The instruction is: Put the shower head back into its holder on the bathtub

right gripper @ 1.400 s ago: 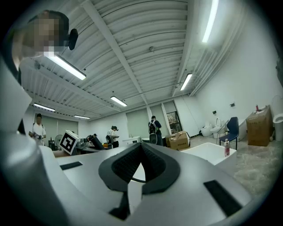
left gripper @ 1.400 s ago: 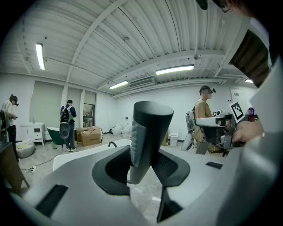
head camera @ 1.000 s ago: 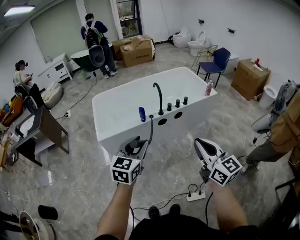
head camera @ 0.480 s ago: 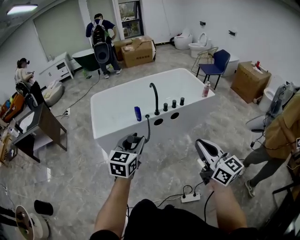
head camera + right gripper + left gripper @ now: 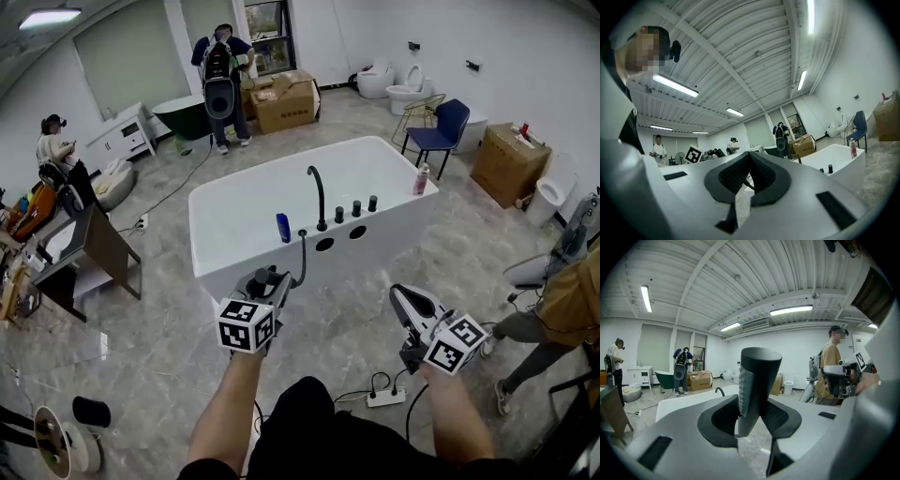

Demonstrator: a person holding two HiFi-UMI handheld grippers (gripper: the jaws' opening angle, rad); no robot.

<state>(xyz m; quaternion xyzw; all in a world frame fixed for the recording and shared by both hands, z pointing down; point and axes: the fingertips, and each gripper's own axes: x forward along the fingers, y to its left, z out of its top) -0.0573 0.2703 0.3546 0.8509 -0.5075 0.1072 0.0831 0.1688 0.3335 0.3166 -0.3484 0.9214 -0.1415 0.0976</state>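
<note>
Left gripper (image 5: 275, 284) pinching shower head (image 5: 752, 385) (hose (image 5: 302, 258) runs to bathtub (image 5: 234, 202) rim). Right gripper (image 5: 405, 298) jaws pressed together. Blue bottle (image 5: 283, 228) stands on the rim.

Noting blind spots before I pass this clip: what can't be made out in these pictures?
- Head view: the shower head in the left tongs is mostly hidden by the tongs' body and marker cube.
- Left gripper view: the pads hide the shower head's lower end; its hose is out of view.
- Head view: the two dark openings on the bathtub rim are too small to tell which is the holder.
</note>
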